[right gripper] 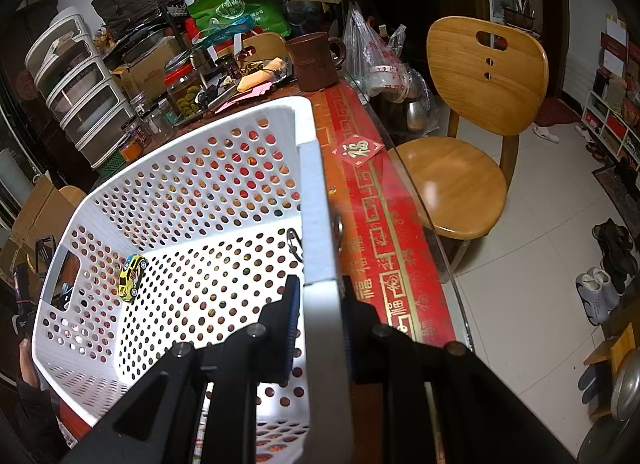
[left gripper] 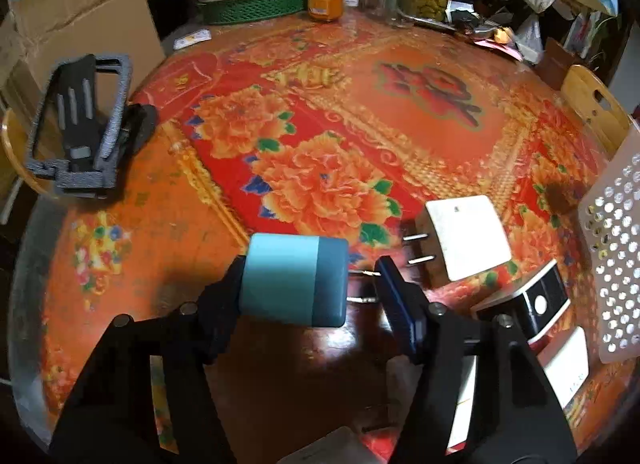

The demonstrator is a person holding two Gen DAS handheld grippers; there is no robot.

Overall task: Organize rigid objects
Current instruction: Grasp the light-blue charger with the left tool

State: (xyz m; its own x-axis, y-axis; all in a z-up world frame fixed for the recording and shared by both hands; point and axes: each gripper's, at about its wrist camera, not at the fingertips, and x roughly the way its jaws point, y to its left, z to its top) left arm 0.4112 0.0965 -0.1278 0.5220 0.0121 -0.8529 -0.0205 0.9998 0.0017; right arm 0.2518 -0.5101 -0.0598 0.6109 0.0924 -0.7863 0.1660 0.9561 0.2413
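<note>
Right gripper (right gripper: 318, 328) clamps the white basket (right gripper: 200, 200) wall between its fingers, only a toy car (right gripper: 132, 278) inside, while the left gripper (left gripper: 308, 288), fingers spread, brackets the blue charger (left gripper: 294, 280); white plug (left gripper: 464, 236) waits on the desk (left gripper: 400, 104) — early going.

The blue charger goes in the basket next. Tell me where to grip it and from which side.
Grip the blue charger across its flat front and back faces, coming from above. Its prongs point right toward the white charger, so keep the left gripper fingers on the body, clear of them.
</note>
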